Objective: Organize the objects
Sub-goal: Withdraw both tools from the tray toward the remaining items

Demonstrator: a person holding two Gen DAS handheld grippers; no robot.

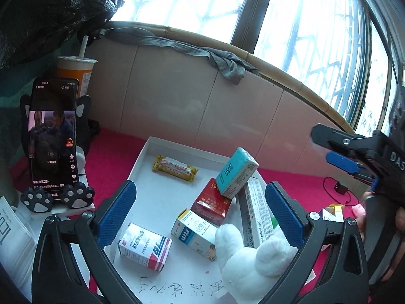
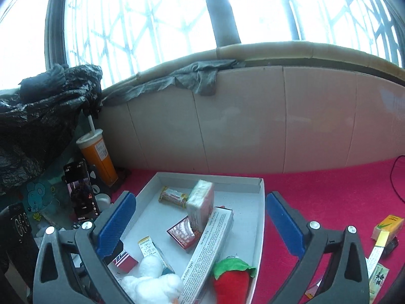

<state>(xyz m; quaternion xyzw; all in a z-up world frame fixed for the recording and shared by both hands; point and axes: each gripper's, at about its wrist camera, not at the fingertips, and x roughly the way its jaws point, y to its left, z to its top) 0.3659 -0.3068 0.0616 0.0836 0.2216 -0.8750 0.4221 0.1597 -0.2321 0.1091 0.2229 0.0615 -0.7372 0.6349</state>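
Where readable, sealant box [image 1: 253,210] says "Sealant".

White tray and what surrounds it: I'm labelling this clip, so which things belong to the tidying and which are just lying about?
Part of the job:
white tray
teal box
sealant box
plush strawberry
white plush
yellow boxes on the red cloth

Just lying about:
phone
orange drink cup
grey rag
black bag

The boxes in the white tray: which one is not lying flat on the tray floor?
The teal box. It stands tilted, propped on the red box and the long sealant box, while the other boxes lie flat in the white tray.
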